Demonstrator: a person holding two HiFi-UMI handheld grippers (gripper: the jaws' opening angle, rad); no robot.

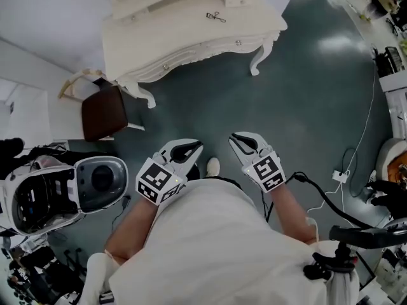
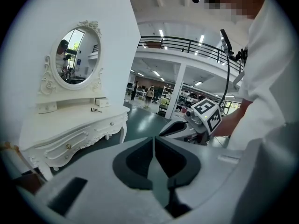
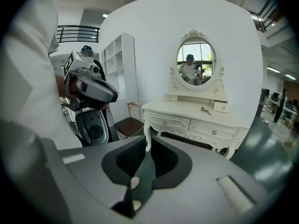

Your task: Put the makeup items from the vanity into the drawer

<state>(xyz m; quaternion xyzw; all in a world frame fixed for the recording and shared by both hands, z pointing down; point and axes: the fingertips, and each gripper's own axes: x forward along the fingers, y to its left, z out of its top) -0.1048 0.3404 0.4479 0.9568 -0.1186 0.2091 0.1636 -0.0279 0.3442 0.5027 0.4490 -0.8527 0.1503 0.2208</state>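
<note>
White loose garment (image 1: 216, 253) at lower centre — left tongs (image 1: 194, 149) and right tongs (image 1: 234, 138) white-shelled, dark-lined, each carrying a black-and-white marker cube (image 1: 158, 182).

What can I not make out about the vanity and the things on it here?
- Small dark item on the vanity: too small in every view to name.
- Drawer insides: hidden in all views, the fronts are shut.
- Mirror: cut off by the head view's top edge.

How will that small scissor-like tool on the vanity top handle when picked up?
Probably light and stiff: the tool looks thin and metallic. Lying flat on the vanity, it likely won't roll, but may be hard to pinch.
</note>
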